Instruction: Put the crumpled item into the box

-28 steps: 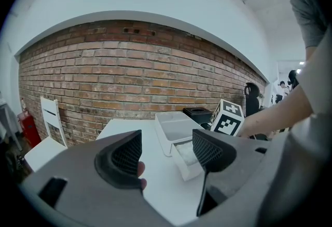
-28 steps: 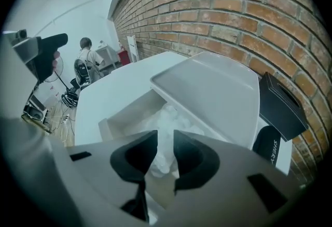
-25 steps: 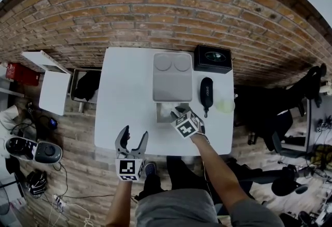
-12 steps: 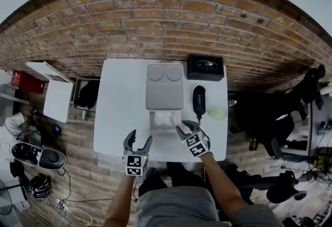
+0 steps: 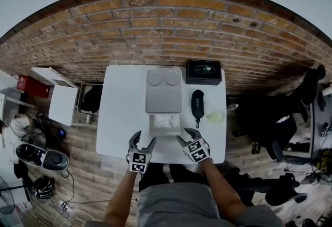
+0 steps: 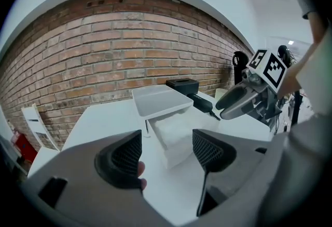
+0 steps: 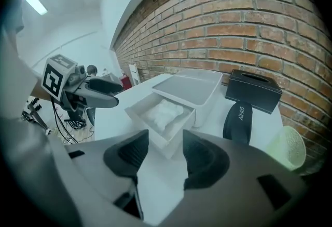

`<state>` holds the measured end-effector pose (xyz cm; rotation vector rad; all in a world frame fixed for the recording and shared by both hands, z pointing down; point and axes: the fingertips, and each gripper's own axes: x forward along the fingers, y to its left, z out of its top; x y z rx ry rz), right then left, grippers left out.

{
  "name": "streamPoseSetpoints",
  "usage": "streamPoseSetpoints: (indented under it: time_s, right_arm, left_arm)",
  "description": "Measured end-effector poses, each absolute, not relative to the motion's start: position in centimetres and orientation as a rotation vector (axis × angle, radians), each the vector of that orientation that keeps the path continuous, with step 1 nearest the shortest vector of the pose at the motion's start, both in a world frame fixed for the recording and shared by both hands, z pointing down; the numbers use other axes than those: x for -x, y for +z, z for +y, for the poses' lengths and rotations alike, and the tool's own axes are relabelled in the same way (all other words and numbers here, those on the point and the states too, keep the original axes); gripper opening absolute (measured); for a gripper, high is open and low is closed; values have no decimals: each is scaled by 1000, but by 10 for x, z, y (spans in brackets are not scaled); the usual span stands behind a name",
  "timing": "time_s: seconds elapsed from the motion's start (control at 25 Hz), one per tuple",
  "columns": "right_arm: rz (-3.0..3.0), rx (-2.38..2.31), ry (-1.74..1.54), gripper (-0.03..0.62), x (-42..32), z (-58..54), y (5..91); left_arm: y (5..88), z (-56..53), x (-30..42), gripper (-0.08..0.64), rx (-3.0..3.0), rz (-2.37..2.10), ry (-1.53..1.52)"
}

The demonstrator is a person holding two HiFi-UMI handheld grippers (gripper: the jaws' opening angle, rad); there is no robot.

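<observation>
The crumpled item (image 7: 163, 111) is white against white walls, so what it is made of cannot be told. In the left tool's view the near wall hides its lower part. In the head view it is only a pale patch. The mark on the lid of the black box (image 5: 203, 71) at the far right corner of the desk (image 5: 122, 106) is too small to read. The pale green round thing (image 5: 215, 116) near the right edge cannot be identified. The person's arms are cut off at the bottom of the head view.

The box (image 5: 163, 93) is a flat white case in the middle of the desk, with two round hollows in its top. Its drawer (image 5: 151, 130) is pulled out toward the person, and the crumpled item lies inside it, apart from both tools. A closed black case (image 5: 197, 104) lies just to the right of the box.

The left tool (image 5: 142, 140) hangs at the near desk edge, just left of the drawer, with its jaws wide and nothing between them. The right tool (image 5: 185, 135) hangs just right of the drawer. Its jaws have just been opening, they stand moderately apart, and nothing is between them either.
</observation>
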<state>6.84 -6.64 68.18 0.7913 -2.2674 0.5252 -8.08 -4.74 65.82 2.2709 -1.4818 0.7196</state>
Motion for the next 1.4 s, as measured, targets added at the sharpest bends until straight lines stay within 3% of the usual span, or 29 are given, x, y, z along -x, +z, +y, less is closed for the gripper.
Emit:
streamPoseSetpoints:
  time_s: [0.24, 0.6, 1.4]
  right_arm:
    - [-2204, -795, 548, 239, -71, -55, 702]
    - [-2112, -834, 590, 224, -72, -51, 732]
    - [-2065, -887, 621, 209, -65, -59, 740]
  left_arm:
    - [681, -43, 81, 293, -2276, -1422, 782]
    - [726, -40, 80, 293, -2203, -1346, 841]
    - [742, -46, 94, 298, -2179, -1297, 869]
